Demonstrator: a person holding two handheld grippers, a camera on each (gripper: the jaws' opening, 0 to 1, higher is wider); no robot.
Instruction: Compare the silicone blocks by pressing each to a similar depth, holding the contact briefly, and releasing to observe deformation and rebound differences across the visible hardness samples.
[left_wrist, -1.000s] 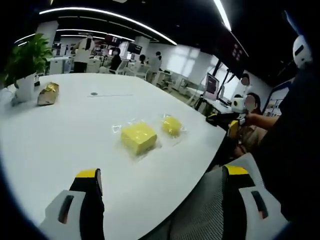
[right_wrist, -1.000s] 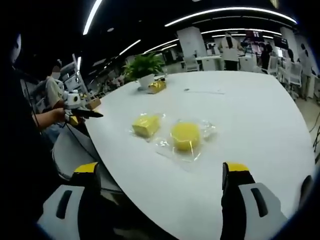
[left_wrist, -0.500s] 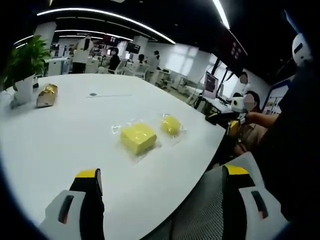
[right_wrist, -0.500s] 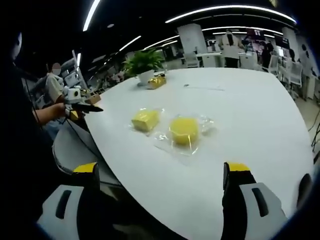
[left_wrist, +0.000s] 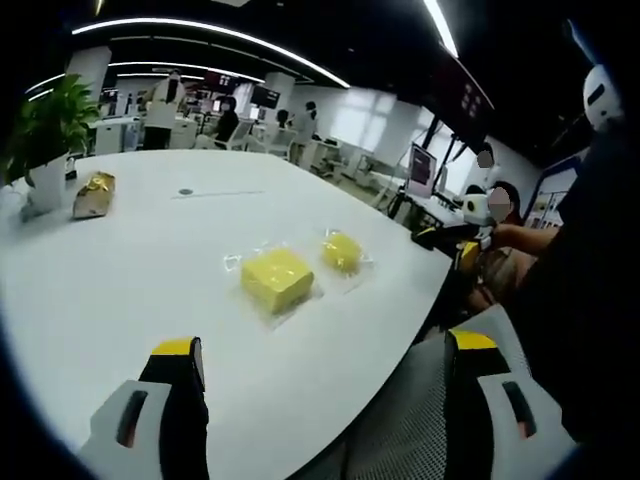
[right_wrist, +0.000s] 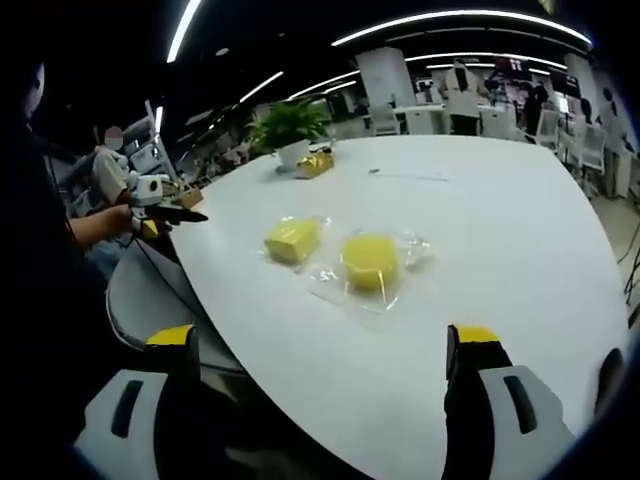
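Two yellow silicone blocks in clear wrappers lie on the white table (left_wrist: 120, 280). In the left gripper view the square block (left_wrist: 276, 279) is nearer and the round block (left_wrist: 343, 250) sits beyond it to the right. In the right gripper view the round block (right_wrist: 369, 262) is nearer and the square block (right_wrist: 292, 240) lies to its left. My left gripper (left_wrist: 320, 400) hovers open at the table's near edge, well short of the blocks. My right gripper (right_wrist: 325, 395) is also open with nothing between its fingers, apart from both blocks.
A potted plant (left_wrist: 45, 130) and a gold wrapped item (left_wrist: 95, 193) stand at the far left of the table. A seated person (left_wrist: 500, 240) holds another device beyond the table's right edge. A grey mesh chair (left_wrist: 400, 430) sits below the left gripper. People and desks fill the background.
The left gripper view has barely shifted. The right gripper view has tilted slightly, so the blocks sit a little higher; the blocks themselves have not moved.
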